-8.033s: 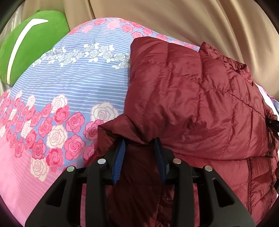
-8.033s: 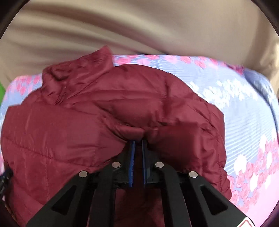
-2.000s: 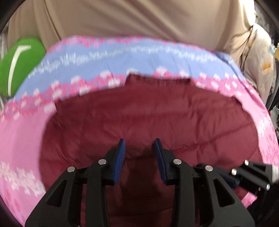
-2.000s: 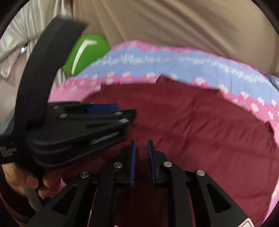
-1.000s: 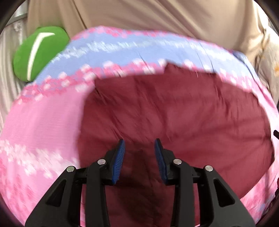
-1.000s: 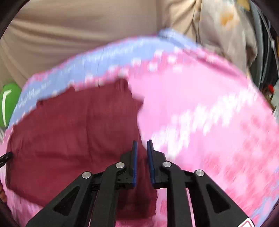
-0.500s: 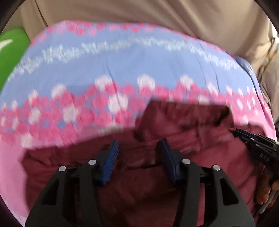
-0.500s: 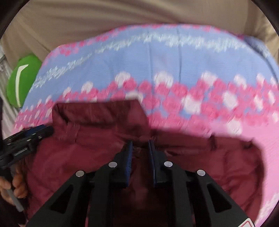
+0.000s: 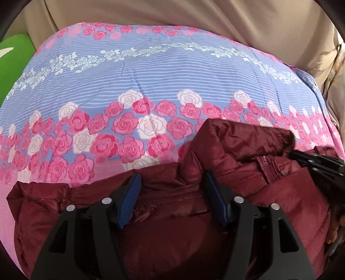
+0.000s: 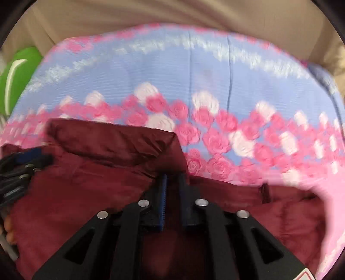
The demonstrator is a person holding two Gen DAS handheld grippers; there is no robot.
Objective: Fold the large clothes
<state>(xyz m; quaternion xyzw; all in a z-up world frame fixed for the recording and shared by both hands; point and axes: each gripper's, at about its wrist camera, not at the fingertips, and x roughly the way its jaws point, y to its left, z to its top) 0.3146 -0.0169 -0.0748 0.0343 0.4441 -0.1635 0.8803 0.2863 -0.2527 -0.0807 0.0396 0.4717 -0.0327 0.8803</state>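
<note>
A dark red puffer jacket (image 9: 254, 163) lies flat on a bed with a rose-patterned blue and pink cover (image 9: 133, 86). Its collar (image 9: 243, 133) points away from me. My left gripper (image 9: 172, 185) is open, its blue pads straddling the jacket's top edge just left of the collar. My right gripper (image 10: 172, 178) has its jaws nearly closed at the right base of the collar (image 10: 112, 137), with jacket (image 10: 75, 193) fabric between the pads. Each gripper shows at the edge of the other's view: the right one (image 9: 317, 161), the left one (image 10: 21, 170).
A green cushion (image 9: 13, 58) lies at the far left of the bed, also in the right wrist view (image 10: 15, 79). A beige curtain (image 9: 194, 19) hangs behind the bed. The rose cover stretches beyond the jacket.
Both grippers have moved from above the folded jacket down to its collar end. The left jaws have opened wider; the right jaws stay narrow, now at the collar base.
</note>
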